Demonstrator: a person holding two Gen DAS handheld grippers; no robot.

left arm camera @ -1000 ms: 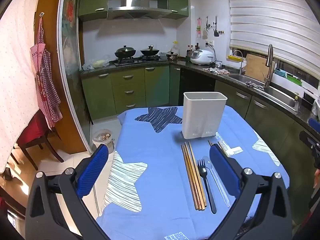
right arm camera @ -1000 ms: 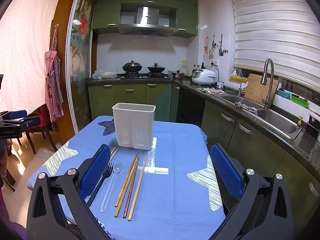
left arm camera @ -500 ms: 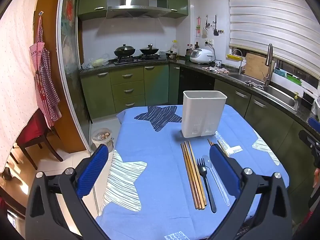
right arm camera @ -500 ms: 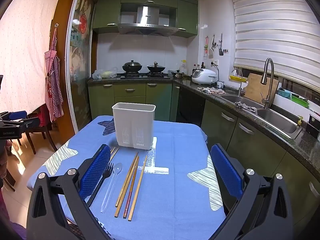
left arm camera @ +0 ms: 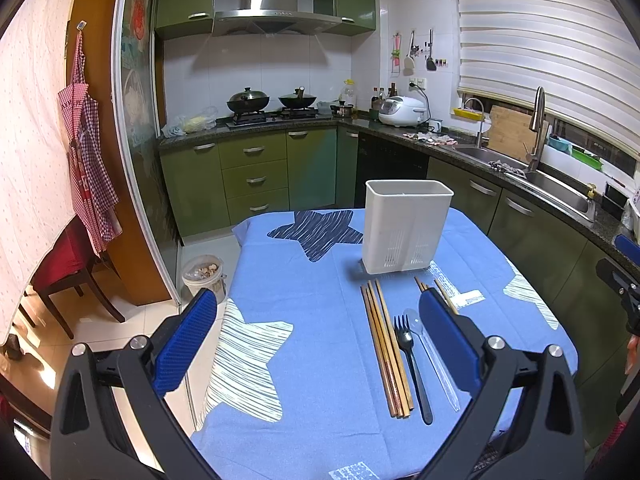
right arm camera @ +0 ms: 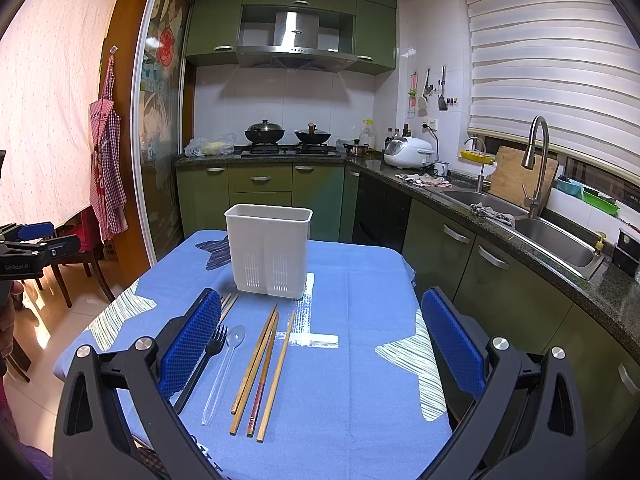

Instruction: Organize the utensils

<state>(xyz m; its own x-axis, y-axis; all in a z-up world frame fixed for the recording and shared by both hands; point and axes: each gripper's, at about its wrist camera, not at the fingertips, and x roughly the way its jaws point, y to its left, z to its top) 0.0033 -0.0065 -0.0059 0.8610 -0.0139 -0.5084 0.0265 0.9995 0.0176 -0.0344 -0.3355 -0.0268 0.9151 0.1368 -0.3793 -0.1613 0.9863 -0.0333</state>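
Observation:
A white utensil holder (left arm camera: 406,226) (right arm camera: 269,250) stands upright on the blue star-patterned tablecloth (left arm camera: 312,344) (right arm camera: 360,360). In front of it lie several wooden chopsticks (left arm camera: 386,350) (right arm camera: 262,368), a black fork (left arm camera: 410,358) (right arm camera: 204,354) and a clear plastic spoon (left arm camera: 434,362) (right arm camera: 224,368). More chopsticks (left arm camera: 438,290) (right arm camera: 228,304) lie partly hidden behind a finger. My left gripper (left arm camera: 316,340) is open and empty above the table's near left. My right gripper (right arm camera: 320,340) is open and empty above the near edge.
The other gripper shows at the right edge of the left wrist view (left arm camera: 620,276) and at the left edge of the right wrist view (right arm camera: 32,248). A green counter with a sink (right arm camera: 556,240) runs along the right. A chair (left arm camera: 64,268) and a bin (left arm camera: 204,274) stand on the left.
The left gripper's view has drifted slightly, so the holder sits a little lower in frame. The right gripper and the utensils have not moved.

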